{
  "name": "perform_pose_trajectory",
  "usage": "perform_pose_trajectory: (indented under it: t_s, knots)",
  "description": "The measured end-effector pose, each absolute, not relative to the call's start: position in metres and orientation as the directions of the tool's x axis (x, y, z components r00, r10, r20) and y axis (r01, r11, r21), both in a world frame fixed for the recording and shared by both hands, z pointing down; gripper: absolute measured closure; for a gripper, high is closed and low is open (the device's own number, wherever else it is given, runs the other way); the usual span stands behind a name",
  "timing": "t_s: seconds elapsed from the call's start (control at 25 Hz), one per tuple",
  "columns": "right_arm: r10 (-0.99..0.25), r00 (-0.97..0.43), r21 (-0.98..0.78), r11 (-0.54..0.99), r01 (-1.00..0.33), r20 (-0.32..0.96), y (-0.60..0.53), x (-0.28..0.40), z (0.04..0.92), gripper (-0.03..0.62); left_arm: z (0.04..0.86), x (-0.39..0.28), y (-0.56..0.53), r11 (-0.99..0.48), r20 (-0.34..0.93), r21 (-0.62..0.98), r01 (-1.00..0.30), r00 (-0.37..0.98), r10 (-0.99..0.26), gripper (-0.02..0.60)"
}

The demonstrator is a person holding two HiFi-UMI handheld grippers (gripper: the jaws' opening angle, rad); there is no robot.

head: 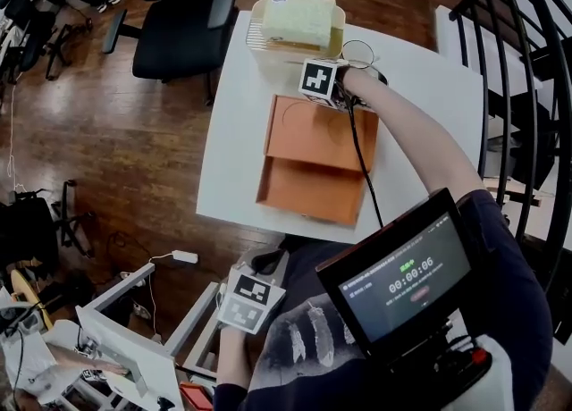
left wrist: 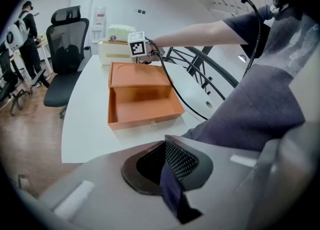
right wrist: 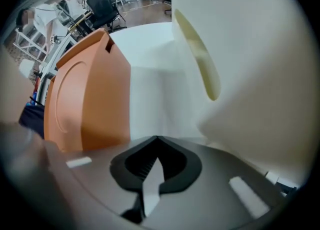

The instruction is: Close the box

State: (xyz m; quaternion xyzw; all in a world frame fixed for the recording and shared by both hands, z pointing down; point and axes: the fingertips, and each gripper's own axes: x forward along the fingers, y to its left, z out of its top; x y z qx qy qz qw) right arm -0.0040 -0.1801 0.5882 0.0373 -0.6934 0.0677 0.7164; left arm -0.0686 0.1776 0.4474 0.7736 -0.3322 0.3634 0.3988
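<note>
Orange box (head: 313,163) lying open on the white table (head: 228,132), its base tray (head: 308,190) sitting close to the table's near edge and its lid (head: 320,128) resting flat just behind it, toward the far side.

Hazards, by judgement:
- (a) Nothing is bracing the base tray, so a push on the lid is likely to be sliding the whole box toward the near edge.
- (b) A black cable (head: 360,155) is trailing over the right part of lid and tray, and may be getting pinched in the fold as the lid swings over.
- (c) The lid's far rim is lying just beside a cream basket (head: 257,43) holding a pale block (head: 299,18). That is leaving little room for getting under the rim, so the basket may be getting knocked.
- (d) A lid raised on closed tips rather than pinched may be slipping off and dropping back.

Pose:
- The left gripper (left wrist: 169,176) is hanging low in front of the person's lap, off the table and well apart from the box. Its fingers are pressing together with nothing between them, and its camera is looking up across the tray.
- The right arm is reaching forward, the forearm passing above the right side of the box.
- The right gripper (right wrist: 151,181) is sitting at the lid's far rim, between lid and basket, its fingers likewise together and gripping nothing.

An office chair (head: 174,16) is standing beyond the table's far left corner.
</note>
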Motion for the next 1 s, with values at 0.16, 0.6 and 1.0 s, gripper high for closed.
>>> perform_pose_trajectory:
  t_s: [0.16,0.6,1.0]
  knots:
    - [0.052,0.074,-0.043,0.992,-0.119,0.996,-0.179,-0.003,0.587,0.588,0.458,-0.065,0.185,-0.469,0.848,0.369,-0.802,0.497,-0.183,0.566]
    - [0.055,0.097,-0.044,0.992,-0.120,0.994,-0.180,-0.003,0.591,0.588,0.517,-0.050,0.210,-0.482,0.893,0.390,-0.785,0.451,-0.012,0.566]
    - [0.042,0.138,-0.032,0.996,-0.078,0.990,-0.181,-0.004,0.592,0.588,0.537,-0.037,0.176,-0.398,0.891,0.395,-0.828,0.451,-0.053,0.568]
